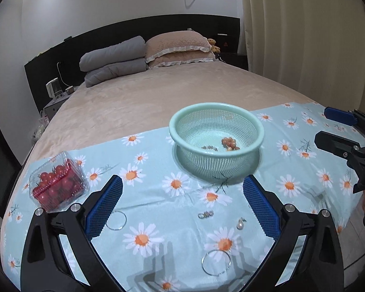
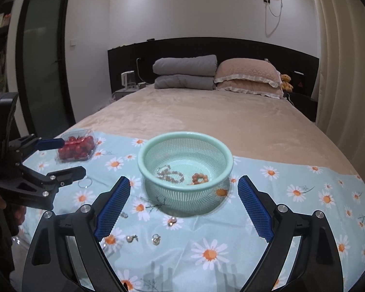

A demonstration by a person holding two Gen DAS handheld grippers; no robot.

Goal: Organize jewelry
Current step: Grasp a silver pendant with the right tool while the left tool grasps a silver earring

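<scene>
Several loose rings (image 1: 216, 262) and pearls (image 2: 130, 238) dot cloth (image 2: 231, 243) before basket (image 2: 143, 160).

Clear plastic clamshell box of red cherry tomatoes (image 1: 57, 182) sits left of the left finger, on the pale blue daisy-print cloth (image 1: 158, 219). Far ahead of the fingertips: folded grey quilt (image 2: 185, 71), stacked beige frilled pillows (image 2: 249, 76), small yellow-brown teddy bear (image 2: 286, 81).

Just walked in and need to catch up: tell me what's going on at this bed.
A person holds two grippers over a daisy-print cloth, sorting jewelry. The green basket already holds beaded bracelets. Left on the cloth are a pearl earring, a small ring and two thin bangles. The left gripper and right gripper are both open and hold nothing. A box of cherry tomatoes sits aside.
</scene>
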